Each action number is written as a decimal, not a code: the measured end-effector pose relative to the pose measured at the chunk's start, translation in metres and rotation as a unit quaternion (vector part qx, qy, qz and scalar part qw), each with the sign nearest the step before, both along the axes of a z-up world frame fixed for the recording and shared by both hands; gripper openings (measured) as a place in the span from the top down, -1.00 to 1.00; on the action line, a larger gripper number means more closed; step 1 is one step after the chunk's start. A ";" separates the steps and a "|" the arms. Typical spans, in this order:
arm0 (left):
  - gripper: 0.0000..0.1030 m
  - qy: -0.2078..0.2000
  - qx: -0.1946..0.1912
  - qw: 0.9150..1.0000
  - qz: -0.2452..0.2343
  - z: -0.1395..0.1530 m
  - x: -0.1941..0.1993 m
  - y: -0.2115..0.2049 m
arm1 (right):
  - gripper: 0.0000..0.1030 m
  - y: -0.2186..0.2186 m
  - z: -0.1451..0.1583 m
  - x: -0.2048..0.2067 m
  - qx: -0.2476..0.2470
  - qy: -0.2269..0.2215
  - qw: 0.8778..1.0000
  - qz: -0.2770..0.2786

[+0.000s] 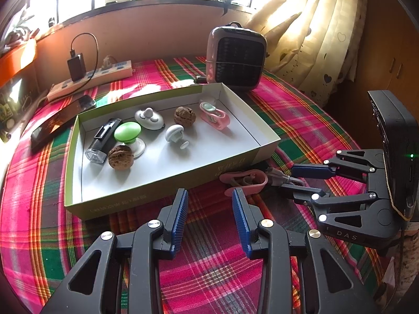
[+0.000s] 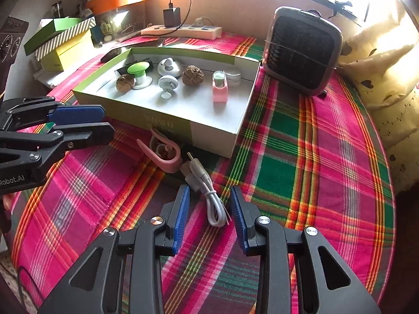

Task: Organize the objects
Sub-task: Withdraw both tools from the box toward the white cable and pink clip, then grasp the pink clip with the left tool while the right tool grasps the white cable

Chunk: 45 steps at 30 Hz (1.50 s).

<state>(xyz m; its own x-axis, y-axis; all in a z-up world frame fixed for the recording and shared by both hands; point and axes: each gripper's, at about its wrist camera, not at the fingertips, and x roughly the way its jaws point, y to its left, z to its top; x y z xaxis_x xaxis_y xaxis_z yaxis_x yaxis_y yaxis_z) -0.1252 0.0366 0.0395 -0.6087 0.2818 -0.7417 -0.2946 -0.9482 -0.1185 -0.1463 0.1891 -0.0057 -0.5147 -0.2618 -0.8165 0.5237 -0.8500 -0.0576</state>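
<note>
Plaid-clothed worktop: right gripper, jaws apart, straddles the coiled white cable, which could slip free when pinched; left gripper is also apart.

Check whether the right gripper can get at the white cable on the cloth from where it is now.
Probably yes. The white cable lies on the tablecloth just ahead of the open right gripper, its loop between the fingers, with nothing covering it.

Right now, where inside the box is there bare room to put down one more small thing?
The box floor is bare along its near wall, below the walnuts, and in the near right corner beside the pink clip. The far left, around the flashlight and green knob, is crowded.
</note>
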 end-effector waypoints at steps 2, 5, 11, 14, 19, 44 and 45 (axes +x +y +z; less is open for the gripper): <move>0.35 -0.003 0.000 1.000 0.001 -0.002 0.000 0.000 | 0.38 -0.001 0.001 0.000 0.003 0.003 1.000 -0.002; 0.35 -0.006 0.005 1.000 0.001 -0.003 0.001 -0.002 | 0.76 -0.005 0.003 -0.001 0.008 0.006 1.000 -0.004; 0.35 -0.013 0.015 1.000 0.005 -0.005 0.003 -0.008 | 0.79 -0.009 0.005 -0.006 0.000 0.007 1.000 -0.003; 0.35 -0.024 0.023 0.999 0.009 -0.009 0.003 -0.012 | 0.80 -0.019 0.005 -0.004 0.009 0.007 1.000 0.016; 0.35 -0.031 0.034 0.999 0.016 -0.012 0.005 -0.020 | 0.83 -0.024 0.008 0.001 -0.005 0.005 1.000 0.029; 0.35 -0.041 0.067 0.997 0.016 -0.011 0.009 -0.027 | 0.83 -0.029 0.005 0.021 -0.019 0.001 1.000 0.011; 0.34 -0.042 0.067 0.997 0.013 -0.011 0.008 -0.026 | 0.83 -0.028 0.005 0.020 -0.020 0.001 1.000 0.009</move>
